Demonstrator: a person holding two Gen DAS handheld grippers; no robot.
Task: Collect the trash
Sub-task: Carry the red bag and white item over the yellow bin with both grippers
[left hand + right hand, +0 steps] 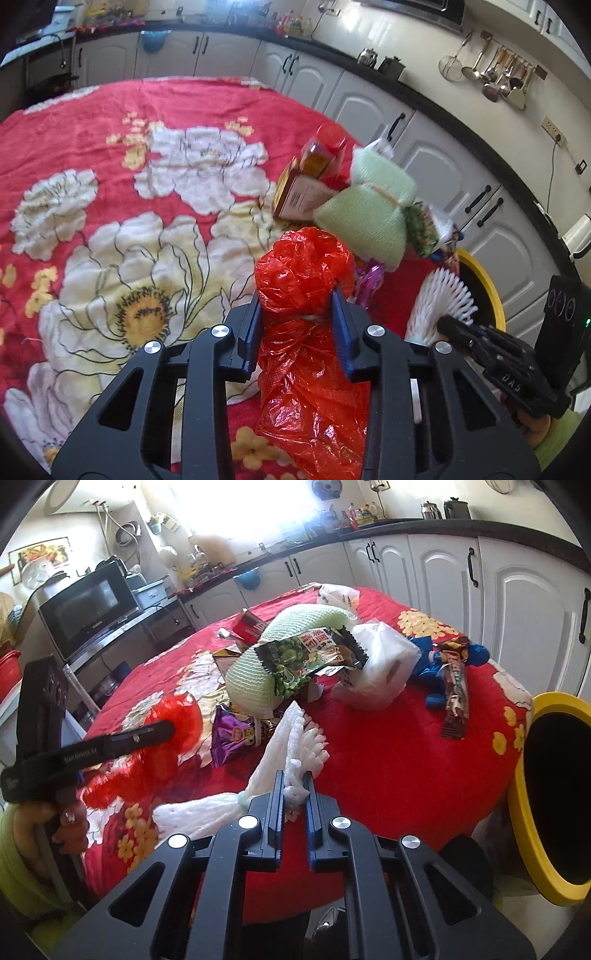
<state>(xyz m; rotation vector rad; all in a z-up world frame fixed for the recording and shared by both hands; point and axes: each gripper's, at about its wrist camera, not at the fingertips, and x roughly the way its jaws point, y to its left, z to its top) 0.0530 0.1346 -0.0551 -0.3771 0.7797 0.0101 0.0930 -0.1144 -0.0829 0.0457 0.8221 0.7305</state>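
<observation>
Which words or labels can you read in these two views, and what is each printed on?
"DAS": on the right gripper body, left wrist view.
Left gripper body lettering: blurred.
Green snack packet text: not legible.
Brown wrapper brand: blurred.
Bottle label: too small.

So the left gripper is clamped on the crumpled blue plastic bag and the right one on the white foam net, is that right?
Not quite: the crumpled plastic bag in the left gripper is red, not blue, as the left wrist view shows. The rest holds: the right gripper is clamped on the white foam net.
</observation>
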